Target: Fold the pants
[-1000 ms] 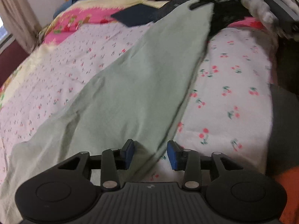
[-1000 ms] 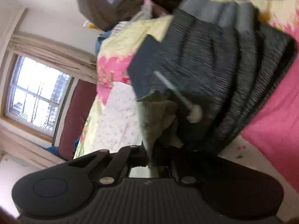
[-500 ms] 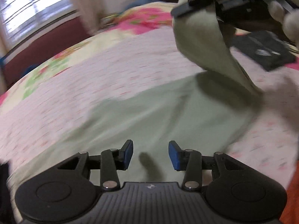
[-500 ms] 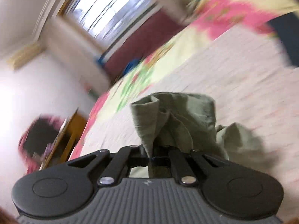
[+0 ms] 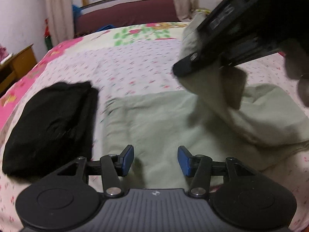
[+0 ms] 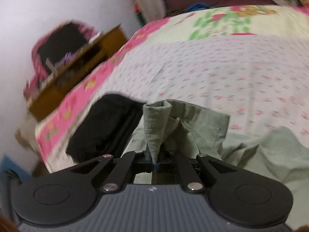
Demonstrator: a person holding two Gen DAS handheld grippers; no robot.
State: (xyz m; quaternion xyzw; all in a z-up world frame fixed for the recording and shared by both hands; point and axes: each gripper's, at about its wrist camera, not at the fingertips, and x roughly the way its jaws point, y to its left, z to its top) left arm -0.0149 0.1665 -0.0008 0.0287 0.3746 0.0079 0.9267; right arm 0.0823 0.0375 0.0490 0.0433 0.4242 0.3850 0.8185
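Note:
Pale green pants [image 5: 166,119] lie on the floral bedspread [image 5: 135,67]. My left gripper [image 5: 155,159] is open with its blue pads just above the near part of the green cloth, holding nothing. My right gripper [image 6: 155,161] is shut on a bunched end of the pants [image 6: 160,123] and holds it lifted above the lower layer. In the left wrist view the right gripper [image 5: 222,44] shows at the upper right with the green cloth hanging from it and folding over the part lying flat.
A folded black garment [image 5: 50,123] lies on the bed just left of the pants; it also shows in the right wrist view [image 6: 104,127]. A wooden bedside table [image 6: 77,69] stands off the bed's left edge. A window and dark red bench [image 5: 125,15] are beyond the bed.
My right gripper has carried the held end of the pants across the bed, doubling the cloth over itself. Both views have swung round, bringing the black garment and window into sight.

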